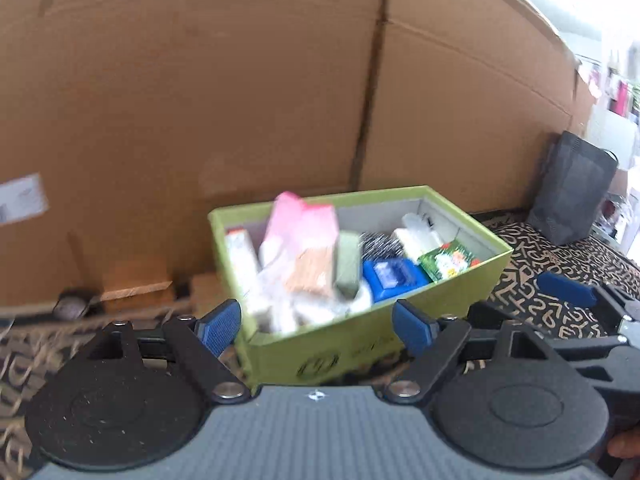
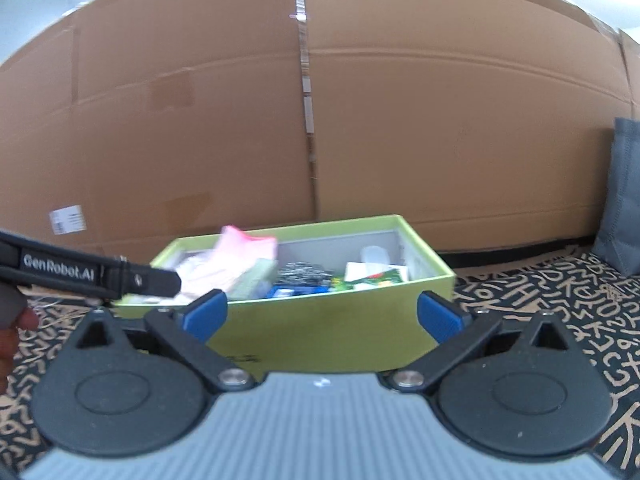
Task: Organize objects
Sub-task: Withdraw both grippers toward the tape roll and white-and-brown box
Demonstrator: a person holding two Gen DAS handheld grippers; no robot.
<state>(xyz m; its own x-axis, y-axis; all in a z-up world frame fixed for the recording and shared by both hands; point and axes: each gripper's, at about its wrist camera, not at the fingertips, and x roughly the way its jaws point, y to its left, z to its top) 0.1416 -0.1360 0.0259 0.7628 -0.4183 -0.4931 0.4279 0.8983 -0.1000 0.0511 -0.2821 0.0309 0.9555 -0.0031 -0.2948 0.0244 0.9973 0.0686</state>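
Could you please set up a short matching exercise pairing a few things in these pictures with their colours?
Things:
1. open box
2. tall carton sticking out of the box
3. bag standing against the cardboard wall
4. left claw pads

Colours:
A. grey
B. blue
C. lime green
D. pink

Pairs: 1-C, 2-D, 3-A, 4-B

The cardboard wall (image 2: 320, 120) is blocking me right behind the green box (image 2: 320, 332). Packets are crowding the box's left half; the patterned cloth (image 2: 560, 300) rightward is lying open.
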